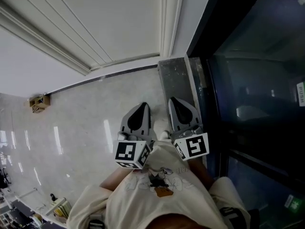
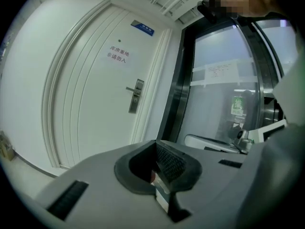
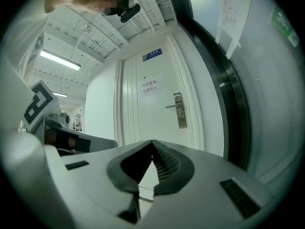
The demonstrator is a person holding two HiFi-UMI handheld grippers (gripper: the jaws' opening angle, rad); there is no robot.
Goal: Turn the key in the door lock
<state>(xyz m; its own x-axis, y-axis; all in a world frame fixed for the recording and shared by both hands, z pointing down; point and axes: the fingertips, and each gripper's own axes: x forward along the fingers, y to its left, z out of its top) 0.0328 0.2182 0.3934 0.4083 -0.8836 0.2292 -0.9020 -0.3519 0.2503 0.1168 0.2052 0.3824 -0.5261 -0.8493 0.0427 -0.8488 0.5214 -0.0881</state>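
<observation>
So quick rundown of where we're at. Both claws are clenched with nothing in them. The right gripper (image 3: 152,141) has its ribbed pads pressed together at the tips, and the left gripper (image 2: 156,143) looks the same. There's a small reddish bit showing through the slot behind the left tips, and we honestly can't tell what it is.

The lock plate (image 3: 179,110) sits on the white door (image 3: 143,123) ahead of us, by the door's right edge, with the lever handle (image 3: 170,107) sticking out to the left of it. It's well apart from both grippers. From the right gripper view it's above the jaw tips and a touch right; from the left gripper view it's up and to the left. Whether a key is sitting in it is too small to make out.

A paper sign (image 3: 148,87) and a blue plate (image 3: 152,54) are higher up on the door. Right of the door is a dark-framed glass wall (image 1: 257,80). From the head view we're holding both grippers side by side, close together over the pale glossy floor (image 1: 71,128).
</observation>
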